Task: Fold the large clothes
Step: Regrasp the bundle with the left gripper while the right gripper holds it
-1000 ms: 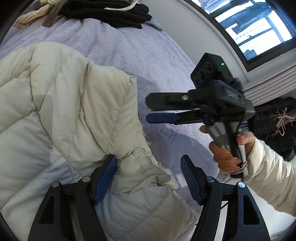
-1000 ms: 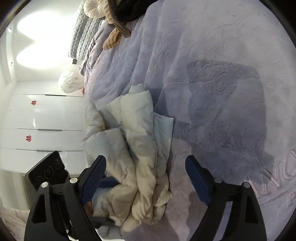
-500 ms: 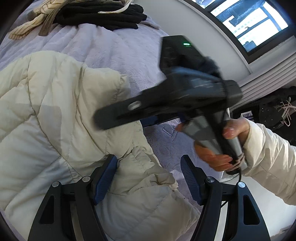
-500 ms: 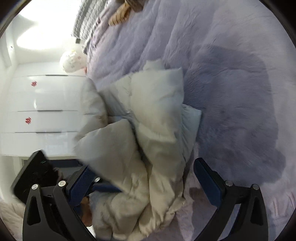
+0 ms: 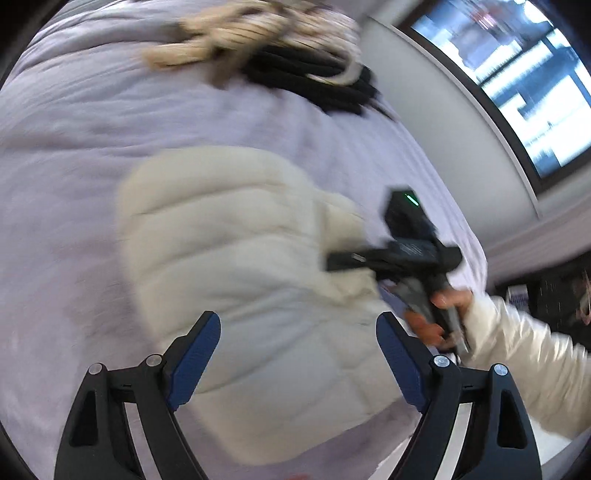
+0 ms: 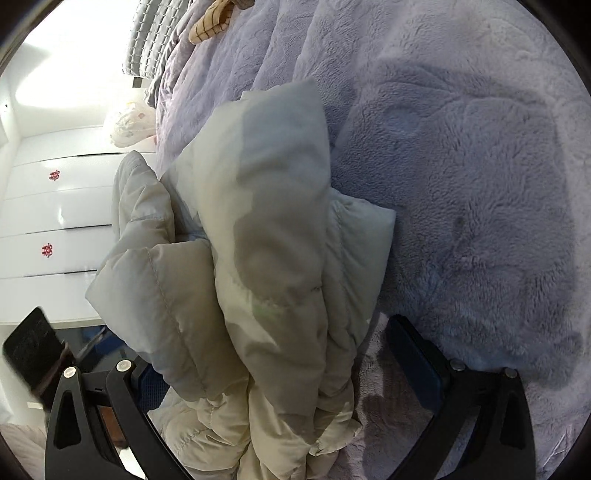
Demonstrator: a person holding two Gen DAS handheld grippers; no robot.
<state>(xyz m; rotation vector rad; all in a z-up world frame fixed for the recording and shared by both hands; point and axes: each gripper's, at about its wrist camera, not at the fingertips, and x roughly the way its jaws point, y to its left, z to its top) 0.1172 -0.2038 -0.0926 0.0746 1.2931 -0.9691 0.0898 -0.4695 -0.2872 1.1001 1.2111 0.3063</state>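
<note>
A cream puffer jacket (image 5: 236,273) lies bunched on the lilac fleece bedspread (image 5: 74,122). My left gripper (image 5: 299,354) is open above the jacket's near part, fingers apart and holding nothing. My right gripper (image 5: 343,260) shows in the left wrist view at the jacket's right edge, held by a hand in a cream sleeve. In the right wrist view the jacket (image 6: 266,236) is folded up in thick layers between my open right gripper's (image 6: 269,354) fingers, and the left finger is partly hidden behind the fabric.
Black clothes (image 5: 314,77) and a beige knitted piece (image 5: 236,33) lie at the bed's far end. A window (image 5: 517,81) is at the right. White cabinet doors (image 6: 48,221), a grey pillow (image 6: 155,33) and a checked cloth (image 6: 210,26) lie beyond the bed.
The left gripper has pulled back and up, so more bedspread shows around the jacket. The right gripper has moved in onto the jacket's edge, which now fills the space between its fingers.
</note>
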